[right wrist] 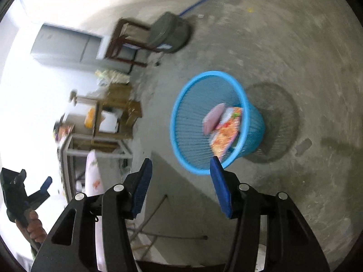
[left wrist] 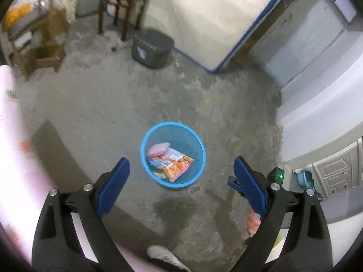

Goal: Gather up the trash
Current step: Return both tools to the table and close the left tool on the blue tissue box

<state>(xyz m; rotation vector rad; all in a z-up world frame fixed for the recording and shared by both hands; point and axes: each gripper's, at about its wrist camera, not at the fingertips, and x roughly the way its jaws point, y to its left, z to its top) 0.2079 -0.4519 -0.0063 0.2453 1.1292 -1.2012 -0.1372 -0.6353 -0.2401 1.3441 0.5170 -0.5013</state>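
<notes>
A blue mesh basket [left wrist: 142,151] stands on the concrete floor. It holds a pink packet [left wrist: 158,149] and an orange snack wrapper [left wrist: 179,166] among other wrappers. My left gripper [left wrist: 181,162] hangs above it, jaws wide open and empty. In the right wrist view the basket [right wrist: 188,131] lies just beyond my right gripper [right wrist: 181,161], which is open with nothing between its blue pads. The pink packet [right wrist: 213,115] and orange wrapper [right wrist: 226,133] show inside. Each gripper appears in the other's view: the right gripper [left wrist: 233,181] and the left gripper [right wrist: 29,190], held by a hand [right wrist: 34,226].
A grey tub [left wrist: 152,47] and a wooden stool [left wrist: 123,6] stand beyond the basket, beside a white slab with a blue edge [left wrist: 204,11]. A cardboard box [left wrist: 47,54] and shelves fill the far left. A pale cloth-covered table edge [left wrist: 13,147] runs along the left. A shoe [left wrist: 163,256] is below.
</notes>
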